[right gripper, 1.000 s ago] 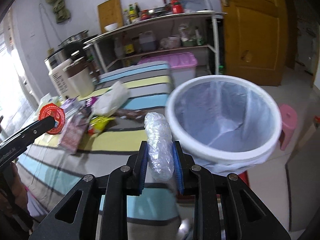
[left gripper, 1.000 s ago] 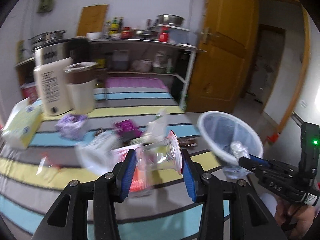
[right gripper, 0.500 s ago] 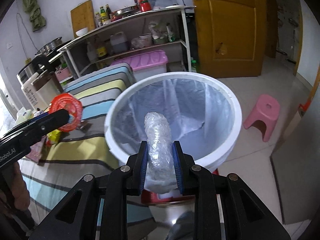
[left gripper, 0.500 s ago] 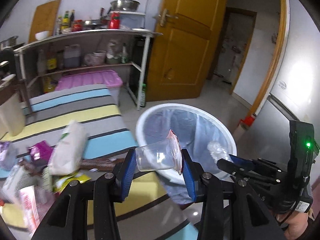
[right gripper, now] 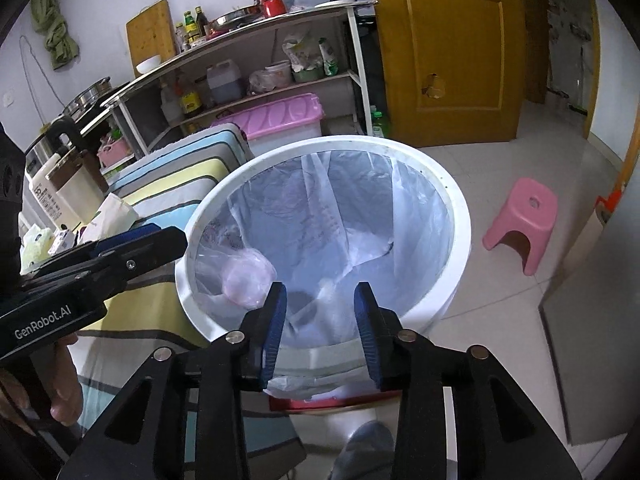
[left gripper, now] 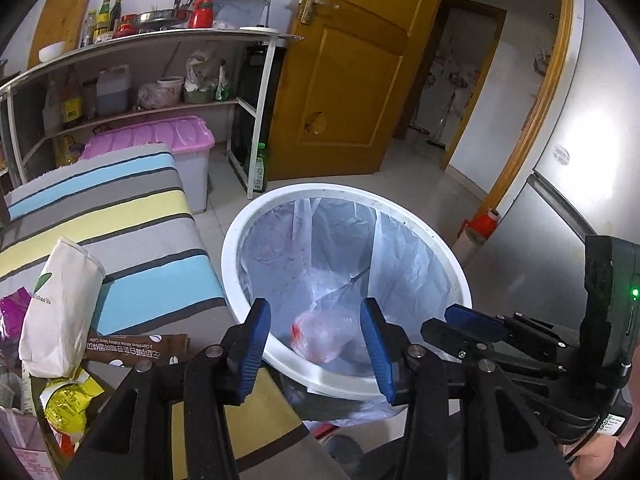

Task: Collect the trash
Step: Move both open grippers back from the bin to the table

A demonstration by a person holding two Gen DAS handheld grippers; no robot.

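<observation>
On the left, the striped table [left gripper: 132,216] carries a white paper bag [left gripper: 60,304], a brown wrapper [left gripper: 136,350] and a yellow packet [left gripper: 66,404]. Next to it stands the white trash bin [left gripper: 448,248] with a clear liner. The left gripper [left gripper: 316,344] is over the near rim of the bin; its jaws have just been opening and nothing is between them. The clear plastic cup [left gripper: 320,336] with a red spot lies inside the liner. On the right, the right gripper [right gripper: 322,334] is also above the bin; its jaws have just been opening, with nothing between them. A pink stool [right gripper: 524,220] stands on the floor.
</observation>
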